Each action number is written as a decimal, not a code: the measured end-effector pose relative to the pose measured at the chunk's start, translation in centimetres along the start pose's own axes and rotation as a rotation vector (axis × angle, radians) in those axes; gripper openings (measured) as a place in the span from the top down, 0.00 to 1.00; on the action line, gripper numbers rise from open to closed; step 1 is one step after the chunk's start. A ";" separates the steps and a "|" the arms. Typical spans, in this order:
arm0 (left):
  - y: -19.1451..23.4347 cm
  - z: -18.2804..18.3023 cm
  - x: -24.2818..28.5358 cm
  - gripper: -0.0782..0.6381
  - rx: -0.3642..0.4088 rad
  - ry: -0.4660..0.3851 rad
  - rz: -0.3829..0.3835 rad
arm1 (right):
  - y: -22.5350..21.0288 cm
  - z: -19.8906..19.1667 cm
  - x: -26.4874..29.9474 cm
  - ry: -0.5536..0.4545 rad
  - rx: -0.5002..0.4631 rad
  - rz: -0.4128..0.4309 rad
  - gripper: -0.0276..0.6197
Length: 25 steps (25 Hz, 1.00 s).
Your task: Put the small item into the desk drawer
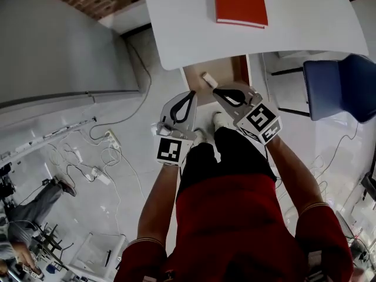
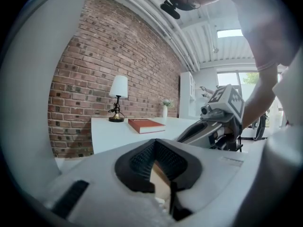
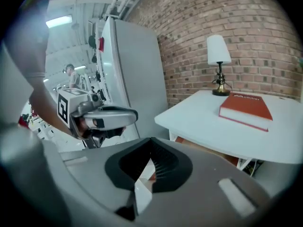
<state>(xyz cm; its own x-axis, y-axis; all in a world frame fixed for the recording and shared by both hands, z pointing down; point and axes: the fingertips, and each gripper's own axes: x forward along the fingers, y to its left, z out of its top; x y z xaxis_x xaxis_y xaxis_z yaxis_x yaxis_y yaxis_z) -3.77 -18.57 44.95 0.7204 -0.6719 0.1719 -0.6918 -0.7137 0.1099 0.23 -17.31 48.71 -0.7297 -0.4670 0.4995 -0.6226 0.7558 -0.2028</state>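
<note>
The right hand-held gripper (image 1: 217, 90) has its jaws pressed together on nothing, and the small white item (image 1: 208, 80) lies just beyond its tips, on the wooden bottom of the open drawer (image 1: 226, 70). Just beside it on its left, the left hand-held gripper (image 1: 189, 94) is also closed and empty, with its tip at the drawer's near edge. Farther ahead of both, the white table (image 1: 188, 22) carries a red book (image 1: 241, 2).
</note>
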 end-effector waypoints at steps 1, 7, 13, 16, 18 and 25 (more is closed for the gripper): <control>-0.5 0.9 -0.3 0.89 -0.007 -0.009 -0.005 | 0.5 1.0 -0.9 -0.025 -0.001 -0.005 0.94; -3.7 6.7 -2.2 0.89 -0.028 -0.052 -0.059 | 3.3 6.4 -6.8 -0.189 -0.004 -0.051 0.94; -6.3 10.8 -3.7 0.89 0.000 -0.094 -0.111 | 5.0 8.9 -11.8 -0.343 -0.006 -0.116 0.94; -7.3 12.1 -4.6 0.89 0.015 -0.103 -0.129 | 5.7 9.6 -13.8 -0.383 -0.012 -0.135 0.94; -7.7 12.9 -5.1 0.89 0.023 -0.109 -0.136 | 5.8 10.1 -15.0 -0.401 -0.021 -0.159 0.94; -9.0 13.8 -5.7 0.89 0.071 -0.114 -0.159 | 6.8 10.8 -17.7 -0.454 -0.032 -0.172 0.94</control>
<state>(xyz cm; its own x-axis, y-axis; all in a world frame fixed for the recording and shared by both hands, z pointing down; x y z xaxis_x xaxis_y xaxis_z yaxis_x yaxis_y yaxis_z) -1.01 -11.02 29.44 0.8237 -0.5653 0.0451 -0.5670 -0.8217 0.0572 5.84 -8.86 29.35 -0.6713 -0.7338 0.1044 -0.7409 0.6608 -0.1202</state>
